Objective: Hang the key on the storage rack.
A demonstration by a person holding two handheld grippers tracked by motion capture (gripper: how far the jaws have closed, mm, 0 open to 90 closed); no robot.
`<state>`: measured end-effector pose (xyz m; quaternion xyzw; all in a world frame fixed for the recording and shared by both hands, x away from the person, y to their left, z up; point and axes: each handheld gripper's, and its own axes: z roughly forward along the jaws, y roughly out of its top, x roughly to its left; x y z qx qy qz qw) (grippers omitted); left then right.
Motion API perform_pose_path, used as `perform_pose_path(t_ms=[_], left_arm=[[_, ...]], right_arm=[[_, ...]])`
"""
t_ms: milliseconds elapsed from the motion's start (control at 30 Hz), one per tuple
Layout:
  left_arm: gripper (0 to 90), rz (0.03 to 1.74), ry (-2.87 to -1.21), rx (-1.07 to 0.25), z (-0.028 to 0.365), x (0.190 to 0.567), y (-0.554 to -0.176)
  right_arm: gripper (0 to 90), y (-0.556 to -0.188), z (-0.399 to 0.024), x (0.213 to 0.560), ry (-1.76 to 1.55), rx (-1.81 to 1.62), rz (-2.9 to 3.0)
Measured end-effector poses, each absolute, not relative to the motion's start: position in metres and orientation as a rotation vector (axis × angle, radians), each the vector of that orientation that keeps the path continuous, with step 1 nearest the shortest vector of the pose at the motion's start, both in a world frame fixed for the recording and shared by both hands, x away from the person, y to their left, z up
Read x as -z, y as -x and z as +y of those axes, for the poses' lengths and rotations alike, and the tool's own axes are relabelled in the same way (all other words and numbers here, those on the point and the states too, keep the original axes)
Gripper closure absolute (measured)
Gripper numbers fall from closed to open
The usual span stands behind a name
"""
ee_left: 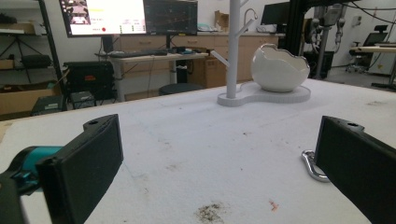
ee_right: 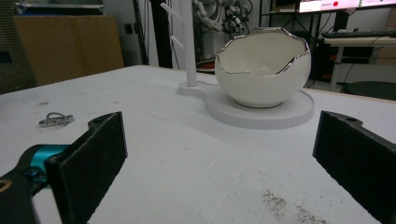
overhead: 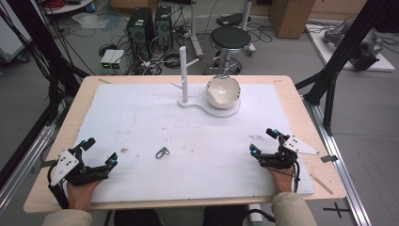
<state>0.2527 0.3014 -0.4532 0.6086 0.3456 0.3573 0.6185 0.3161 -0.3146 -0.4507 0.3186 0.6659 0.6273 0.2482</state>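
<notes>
On the white tabletop (overhead: 141, 117) we see the small metal clasp (overhead: 162, 152) lying just below centre frame, nearer our left claw (overhead: 99, 153) than our right claw (overhead: 264, 141); both claws sit released, empty, at the lower corners.

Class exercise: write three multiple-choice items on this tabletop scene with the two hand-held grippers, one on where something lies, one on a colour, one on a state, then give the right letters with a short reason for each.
1. Where does the small metal clasp lie?
A. inside the bowl
B. flat on the white table surface, between the two grippers
C. hung on the stand

2. What colour is the eggshell-shaped bowl?
A. white with a silvery rim
B. red
C. black

3. How do the left gripper jaws stand?
A. shut on the clasp
B. shut on nothing
C. open with nothing between them

Answers: 1 B, the high view shows it on the bare surface. 2 A, the right gripper view shows it close. 3 C, the left gripper view shows a wide gap.
</notes>
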Motion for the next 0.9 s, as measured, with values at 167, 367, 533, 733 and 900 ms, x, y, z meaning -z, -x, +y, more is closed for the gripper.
perform_pose_path(t_ms=[167, 367, 533, 733, 900], left_arm=[[1.7, 0.794, -1.398, -0.822, 0.302, 0.453, -0.252], [1.7, 0.796, -1.389, -0.821, 0.302, 0.453, -0.252], [1.8, 0.793, -1.397, -0.809, 0.302, 0.453, -0.253], [1.7, 0.722, -1.443, -0.788, 0.303, 0.433, -0.260], [1.7, 0.611, -1.531, -0.757, 0.298, 0.403, -0.272]], right_arm=[[1.9, -0.317, -0.315, 0.451, -0.869, -1.716, 1.807], [1.9, -0.316, -0.315, 0.451, -0.869, -1.715, 1.802], [1.9, -0.316, -0.315, 0.451, -0.867, -1.715, 1.802], [1.9, -0.316, -0.315, 0.451, -0.870, -1.716, 1.804], [1.9, -0.316, -0.315, 0.451, -0.868, -1.716, 1.801]])
